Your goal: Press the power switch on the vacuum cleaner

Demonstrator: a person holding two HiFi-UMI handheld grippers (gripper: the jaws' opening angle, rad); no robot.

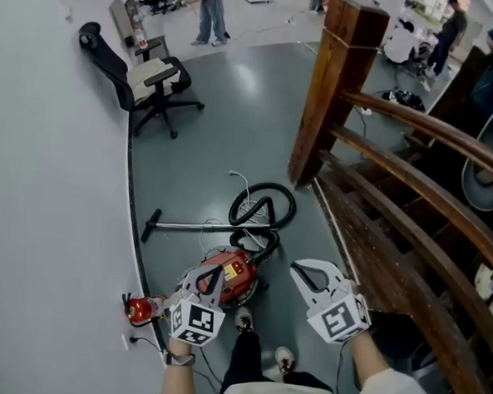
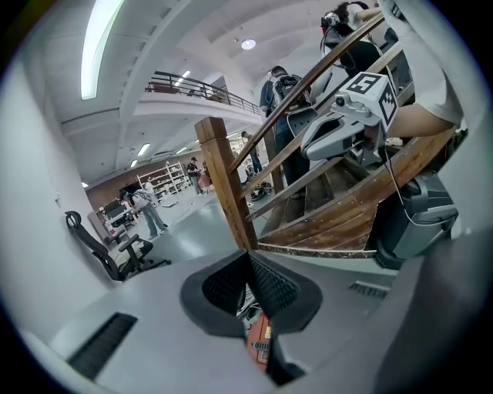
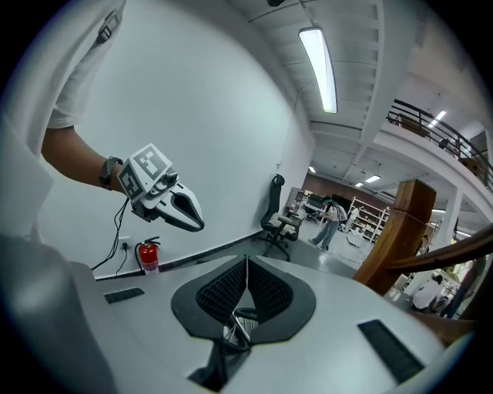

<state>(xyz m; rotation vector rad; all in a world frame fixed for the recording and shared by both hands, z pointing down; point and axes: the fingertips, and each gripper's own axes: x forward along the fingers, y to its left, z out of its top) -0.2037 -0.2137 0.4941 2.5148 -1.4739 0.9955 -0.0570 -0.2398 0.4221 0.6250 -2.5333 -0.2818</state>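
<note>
The red vacuum cleaner (image 1: 240,276) lies on the grey floor near my feet, its black hose (image 1: 263,206) coiled behind it and the wand (image 1: 196,226) stretched out to the left. My left gripper (image 1: 215,278) hovers over the vacuum's left side, jaws shut and empty. In the left gripper view (image 2: 248,258) a strip of the red body (image 2: 260,340) shows below the closed jaws. My right gripper (image 1: 297,269) hangs to the right of the vacuum, jaws shut on nothing (image 3: 246,259). I cannot make out the power switch.
A wooden stair with a thick post (image 1: 334,89) and rails (image 1: 414,186) fills the right. A white wall (image 1: 45,221) runs down the left, with a fire extinguisher (image 1: 140,309) at its foot. A black office chair (image 1: 149,82) stands further back. People stand far off.
</note>
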